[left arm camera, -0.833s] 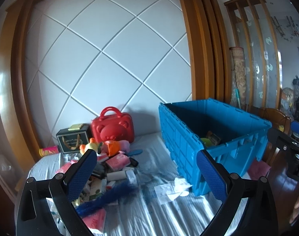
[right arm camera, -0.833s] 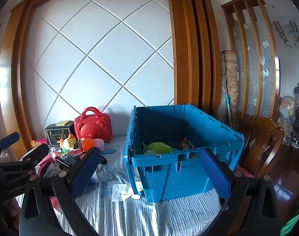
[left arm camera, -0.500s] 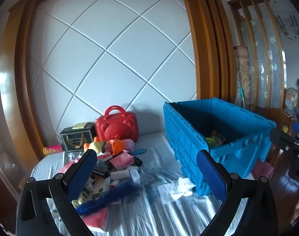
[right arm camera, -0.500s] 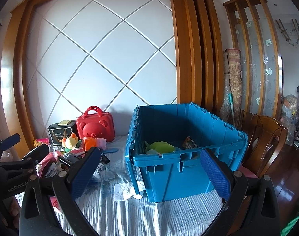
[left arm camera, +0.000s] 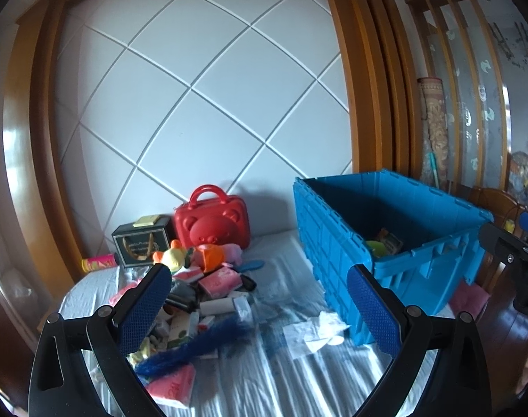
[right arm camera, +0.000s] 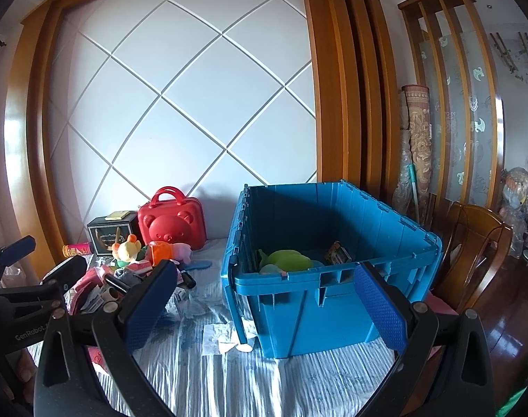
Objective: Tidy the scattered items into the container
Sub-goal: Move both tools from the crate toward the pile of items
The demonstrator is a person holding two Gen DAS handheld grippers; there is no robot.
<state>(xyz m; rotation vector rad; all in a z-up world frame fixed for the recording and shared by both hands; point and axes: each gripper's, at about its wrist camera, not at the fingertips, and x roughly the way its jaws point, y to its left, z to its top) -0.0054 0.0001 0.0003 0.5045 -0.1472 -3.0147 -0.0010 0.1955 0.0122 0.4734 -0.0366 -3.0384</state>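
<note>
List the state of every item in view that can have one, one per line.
left gripper: open, empty
right gripper: open, empty
blue crate: lid off, partly filled
red bear case: closed, upright
black box: closed, upright
pink can: lying on its side

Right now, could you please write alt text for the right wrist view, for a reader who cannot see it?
An open blue crate stands on a pale striped sheet, with a green plush toy inside. The right gripper frames it with jaws wide open and nothing between them. A pile of toys and packets lies left of the crate, before a red bear-faced case.
</note>
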